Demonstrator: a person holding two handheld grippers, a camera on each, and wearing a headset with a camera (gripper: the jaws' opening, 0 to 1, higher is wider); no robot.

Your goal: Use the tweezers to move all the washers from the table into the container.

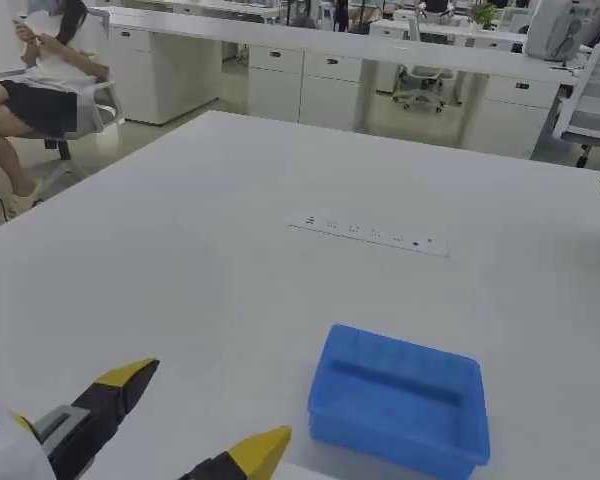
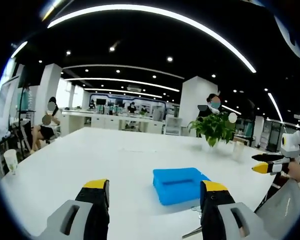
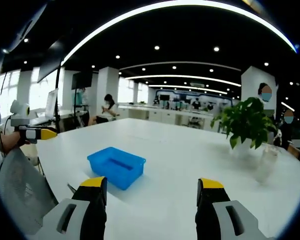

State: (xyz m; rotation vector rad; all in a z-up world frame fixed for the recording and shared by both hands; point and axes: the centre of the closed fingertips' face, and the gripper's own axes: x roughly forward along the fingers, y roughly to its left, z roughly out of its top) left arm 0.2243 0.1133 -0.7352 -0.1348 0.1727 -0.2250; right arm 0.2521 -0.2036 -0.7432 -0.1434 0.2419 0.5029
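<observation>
Left gripper (image 2: 155,185) and right gripper (image 3: 151,182) gape empty; the tweezers (image 2: 191,231) lie at six o'clock from the blue container (image 2: 179,184), wanting a low, square pinch.

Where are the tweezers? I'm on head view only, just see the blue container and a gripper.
Observer: The left gripper view has a thin metal tool, likely the tweezers, lying on the table on the near side of the container.
Operator: Right gripper?
Observer: Right gripper is open with nothing between its jaws. The container is ahead, to its left.
Operator: Other clutter?
Observer: Potted plant and a clear glass stand on the table, to the right in the right gripper view.
</observation>
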